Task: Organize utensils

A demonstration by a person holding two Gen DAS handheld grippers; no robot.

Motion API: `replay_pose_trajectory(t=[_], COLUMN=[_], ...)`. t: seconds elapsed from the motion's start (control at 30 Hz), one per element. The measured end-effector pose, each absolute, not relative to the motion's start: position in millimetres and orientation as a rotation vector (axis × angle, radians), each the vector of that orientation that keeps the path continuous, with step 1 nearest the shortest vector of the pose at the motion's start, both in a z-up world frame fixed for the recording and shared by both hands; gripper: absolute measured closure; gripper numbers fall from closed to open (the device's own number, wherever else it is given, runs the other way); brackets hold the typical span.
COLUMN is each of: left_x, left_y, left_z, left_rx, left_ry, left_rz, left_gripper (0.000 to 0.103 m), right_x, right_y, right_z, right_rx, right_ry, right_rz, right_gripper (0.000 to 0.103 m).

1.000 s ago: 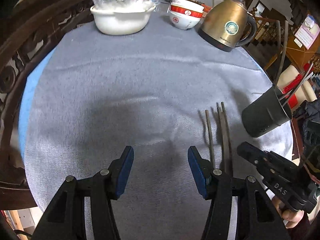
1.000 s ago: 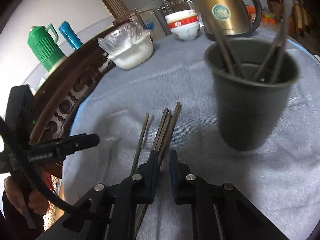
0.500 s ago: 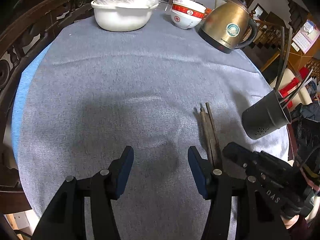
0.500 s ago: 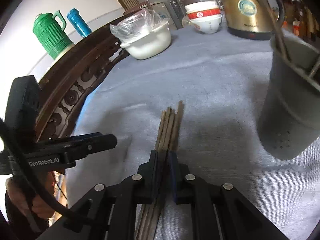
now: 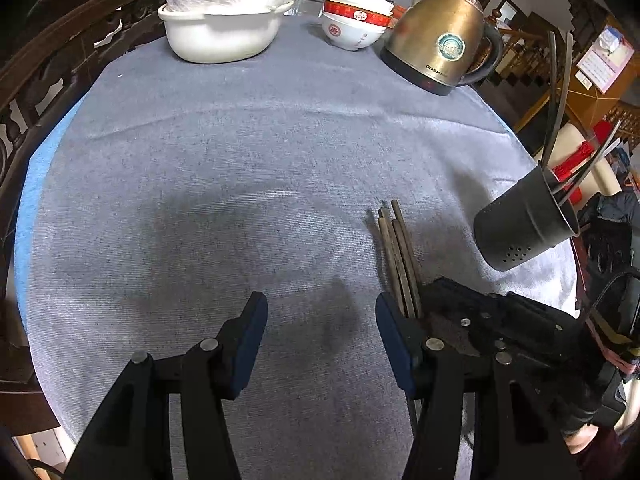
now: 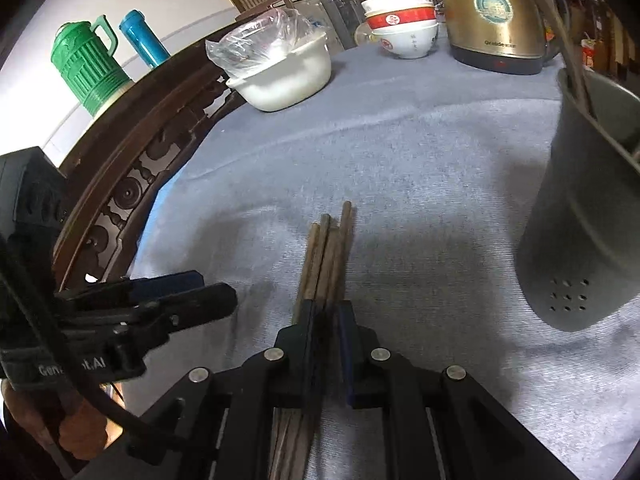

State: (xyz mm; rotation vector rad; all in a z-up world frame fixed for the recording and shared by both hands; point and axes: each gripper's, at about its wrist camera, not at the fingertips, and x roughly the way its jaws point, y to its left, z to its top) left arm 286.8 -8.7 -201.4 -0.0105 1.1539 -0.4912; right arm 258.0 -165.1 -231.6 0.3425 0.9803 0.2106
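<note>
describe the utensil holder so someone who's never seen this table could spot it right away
Start at the gold kettle at the far edge of the grey tablecloth, then come toward the near right edge. The utensil holder is the tall dark grey cup there, right of the chopsticks in the right gripper. Unlike the white bowls, it has small holes near its base and sticks poking out.

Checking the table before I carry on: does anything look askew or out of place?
Only the chopsticks: their tips are uneven and one splays aside in the right gripper. The utensil holder stands upright; nothing looks spilled or damaged.
</note>
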Motion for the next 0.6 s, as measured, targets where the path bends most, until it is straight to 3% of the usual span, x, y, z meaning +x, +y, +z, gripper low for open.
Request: replay_pose_trajectory(t=[0.6], left_x=[306], left_y=[-57], left_z=[-220], left_rx=[0.108], left_ry=[1.191], left_rz=[-0.538], left_gripper=[0.046], right_x=[221], right_y=[-195], right_z=[-218], right_rx=[0.376], right_ry=[0.924], right_rz=[0.163], right_gripper=[0.09])
